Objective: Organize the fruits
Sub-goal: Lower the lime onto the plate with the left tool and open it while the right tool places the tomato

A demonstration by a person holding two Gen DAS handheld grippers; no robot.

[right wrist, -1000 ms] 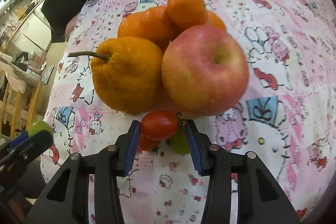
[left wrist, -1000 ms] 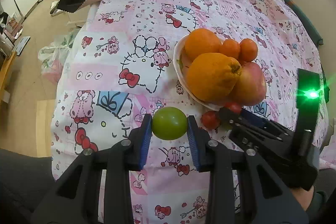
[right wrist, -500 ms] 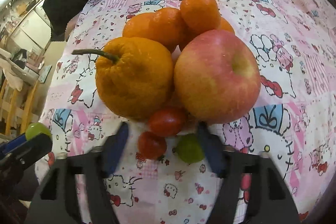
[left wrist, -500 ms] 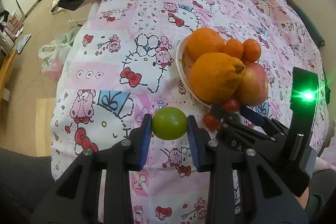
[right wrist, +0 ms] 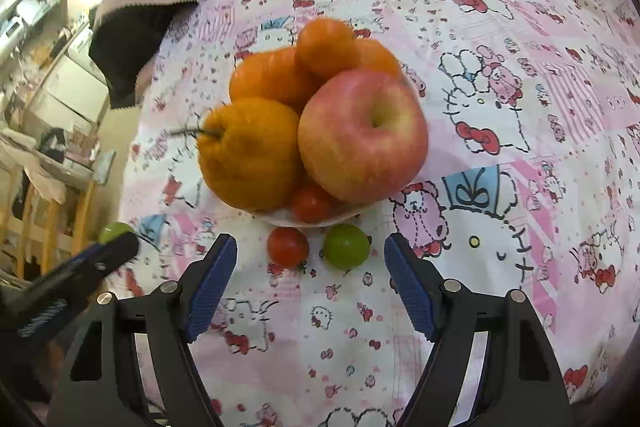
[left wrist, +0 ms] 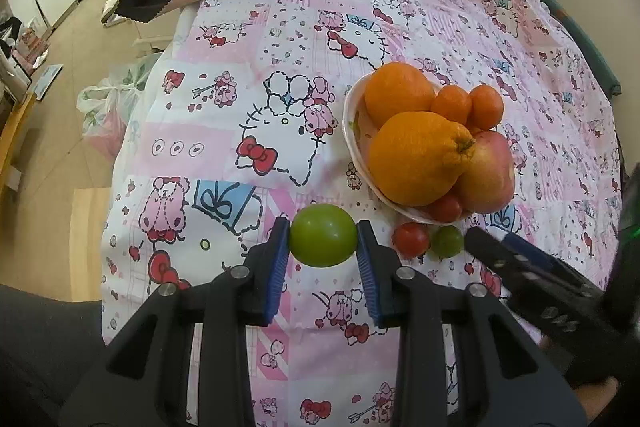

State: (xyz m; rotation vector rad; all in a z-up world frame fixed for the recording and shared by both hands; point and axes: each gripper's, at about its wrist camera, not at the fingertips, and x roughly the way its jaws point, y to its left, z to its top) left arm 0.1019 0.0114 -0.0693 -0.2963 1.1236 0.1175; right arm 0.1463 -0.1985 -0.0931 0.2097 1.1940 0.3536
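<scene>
So left gripper [left wrist: 323,259] clamps the green fruit [left wrist: 322,235]; right gripper [right wrist: 308,283] hangs open. Next: bowl [left wrist: 349,123] it, I guess.

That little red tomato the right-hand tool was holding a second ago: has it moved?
Yes. The red tomato now sits in the bowl, wedged under the apple, ahead of the right gripper, whose open fingers have drawn back from it.

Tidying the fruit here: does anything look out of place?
Yes. A red tomato and a small green fruit lie loose on the cloth just outside the heaped bowl, where a second tomato perches at the rim.
</scene>
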